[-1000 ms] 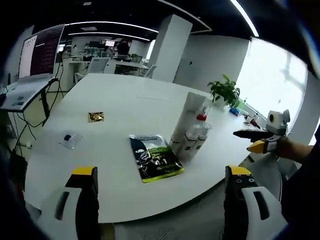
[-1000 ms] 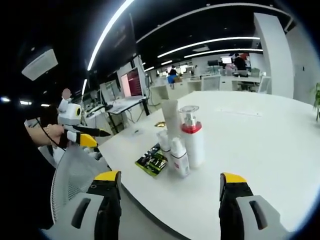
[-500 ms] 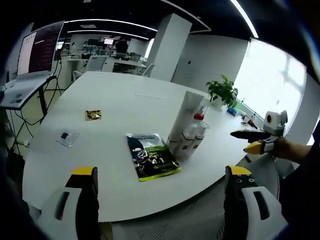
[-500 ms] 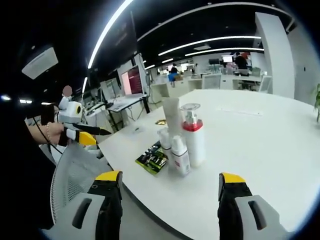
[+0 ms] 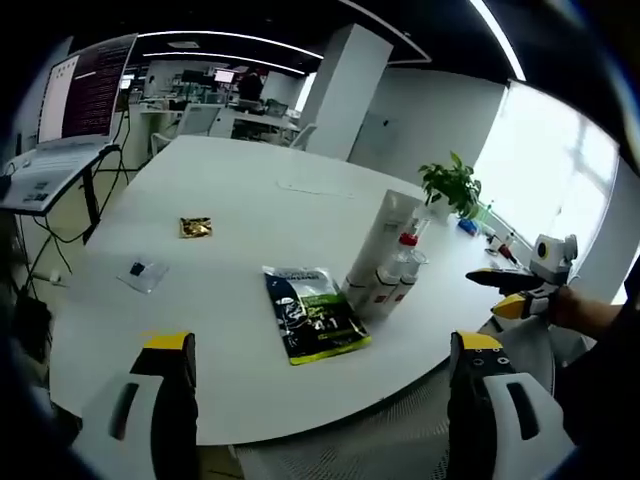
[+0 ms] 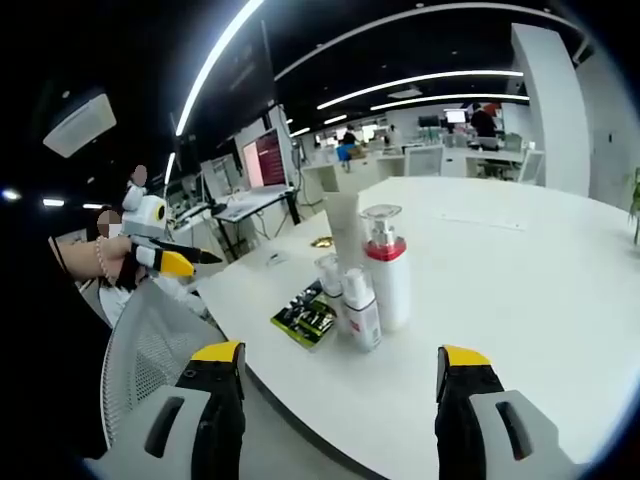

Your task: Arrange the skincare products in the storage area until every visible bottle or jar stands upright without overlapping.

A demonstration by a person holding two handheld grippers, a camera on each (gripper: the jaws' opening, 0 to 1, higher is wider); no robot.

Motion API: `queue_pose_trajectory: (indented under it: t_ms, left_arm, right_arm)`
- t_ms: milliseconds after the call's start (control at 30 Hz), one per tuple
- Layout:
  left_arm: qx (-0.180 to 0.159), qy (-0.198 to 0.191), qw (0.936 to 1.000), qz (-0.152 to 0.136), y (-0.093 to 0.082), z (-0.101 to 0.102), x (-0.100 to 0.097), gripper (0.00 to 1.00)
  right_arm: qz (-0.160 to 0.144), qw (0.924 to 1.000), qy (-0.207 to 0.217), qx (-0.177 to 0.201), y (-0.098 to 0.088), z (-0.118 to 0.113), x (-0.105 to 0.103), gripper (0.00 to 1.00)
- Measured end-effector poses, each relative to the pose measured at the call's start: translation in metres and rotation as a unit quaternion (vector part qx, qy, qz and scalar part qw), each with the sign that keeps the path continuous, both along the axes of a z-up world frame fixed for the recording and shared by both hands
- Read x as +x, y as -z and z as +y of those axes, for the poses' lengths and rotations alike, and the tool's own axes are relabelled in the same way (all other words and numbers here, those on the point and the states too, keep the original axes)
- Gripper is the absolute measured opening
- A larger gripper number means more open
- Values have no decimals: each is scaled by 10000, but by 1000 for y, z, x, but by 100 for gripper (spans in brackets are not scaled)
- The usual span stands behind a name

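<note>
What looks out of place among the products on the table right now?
The green sachet lies flat beside the upright cluster: tall tube, pump bottle and small bottles. A gold packet and a clear packet lie apart. Nothing is spilled or tipped.

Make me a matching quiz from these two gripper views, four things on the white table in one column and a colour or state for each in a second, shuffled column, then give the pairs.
Things
1. pump bottle
2. tall tube
3. sachet
4. small wrapper

Descriptions
A. gold, lying alone, apart from the bottles
B. green and black, lying flat beside the bottles
C. plain white, standing upright, tallest of the group
D. upright, with a red collar under a clear cap

Pairs: 1-D, 2-C, 3-B, 4-A
</note>
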State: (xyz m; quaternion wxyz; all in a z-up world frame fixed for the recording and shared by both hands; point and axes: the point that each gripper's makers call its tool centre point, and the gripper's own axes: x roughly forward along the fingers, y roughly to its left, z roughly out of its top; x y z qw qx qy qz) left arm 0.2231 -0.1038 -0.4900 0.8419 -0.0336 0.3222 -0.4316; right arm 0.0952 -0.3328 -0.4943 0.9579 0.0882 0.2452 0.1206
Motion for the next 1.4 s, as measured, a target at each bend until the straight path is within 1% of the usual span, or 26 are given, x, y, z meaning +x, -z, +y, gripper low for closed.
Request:
queue_pose_trajectory:
  t_ms: [100,167,267,400,567,667,833,900,933,967,1033,1100,1167,1233,1300,1400]
  left_arm:
    - [178,-72,9998,-53,3,12,18,99]
    - [243,-115,9996,-74,4,15,25,99]
    - [315,-223,9992,-64,6,23,42,99]
    - [429,-254,9987,-51,9,24,51,99]
    - [731,-283,9969,-53,21,35,75,99]
    - [873,-306,9957,-56,26,38,85,99]
    - [1166,-312,9927,-19,37,44,92,99]
    - [1252,-384,9914,11,47,47,100,99]
    - [1279,-479,9906,51,48,48,100,99]
    - [1303,-495,9902,60,49,48,100,99]
    - [1367,-546,9891,84,61,51,112,98]
    - [1458,-534,9878,120,67,56,120,98]
    - [1547,-511,9866,91,68,58,126,99]
    - [1680,-520,9844,84,74,66,140,98]
    - [1750,-500,9833,91,77,70,148,98]
    - [1979,-370,9795,42,85,77,168,96]
  right_arm:
    - [3,10000,21,-5,0,-1,0,81]
    - [-6,10000,39,-3,-1,-1,0,81]
    - [-10,10000,75,21,-1,-3,1,81]
    - [2,10000,84,-33,0,-4,1,80]
    - [-14,9999,146,-5,0,-6,1,80]
    - [-16,9998,172,24,0,-6,2,80]
    - [0,9998,184,42,0,-6,1,80]
    - [18,9998,203,61,1,-7,1,80]
    - [17,9997,221,76,0,-7,1,80]
    - [13,9997,234,86,0,-8,2,80]
    - [10,9996,265,99,0,-9,2,80]
    - [18,9995,306,99,0,-10,2,80]
    - [20,9993,352,123,0,-12,2,80]
    - [40,9992,387,134,1,-14,2,80]
    - [51,9990,417,150,1,-15,2,80]
    - [76,9988,459,145,3,-17,3,80]
